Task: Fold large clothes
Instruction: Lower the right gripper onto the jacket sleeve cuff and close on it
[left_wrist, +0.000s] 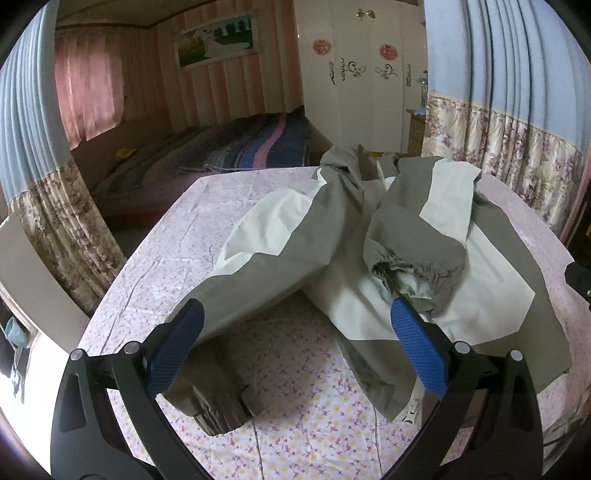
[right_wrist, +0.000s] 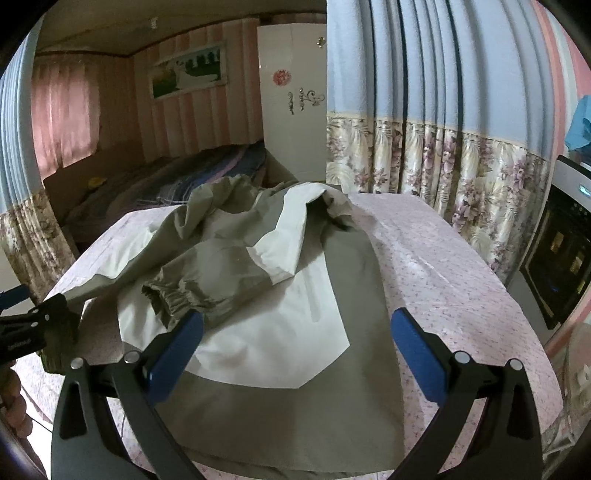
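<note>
An olive and white jacket (left_wrist: 480, 280) lies on a table covered with a pink floral cloth (left_wrist: 295, 424). Both sleeves are folded across the body. The left sleeve (left_wrist: 266, 273) runs toward my left gripper (left_wrist: 295, 317), which is open and hangs over the sleeve's cuff (left_wrist: 221, 410). The right sleeve's elastic cuff (left_wrist: 417, 266) rests on the white chest panel. In the right wrist view the jacket (right_wrist: 295, 325) lies flat, and my right gripper (right_wrist: 299, 321) is open above its lower body, empty. The left gripper also shows at the left edge of that view (right_wrist: 33, 328).
A bed with a striped blanket (left_wrist: 236, 151) stands behind the table. Blue and floral curtains (right_wrist: 443, 155) hang at the right and left. A white wardrobe (left_wrist: 362, 81) is at the back. A dark appliance (right_wrist: 561, 258) stands at the far right.
</note>
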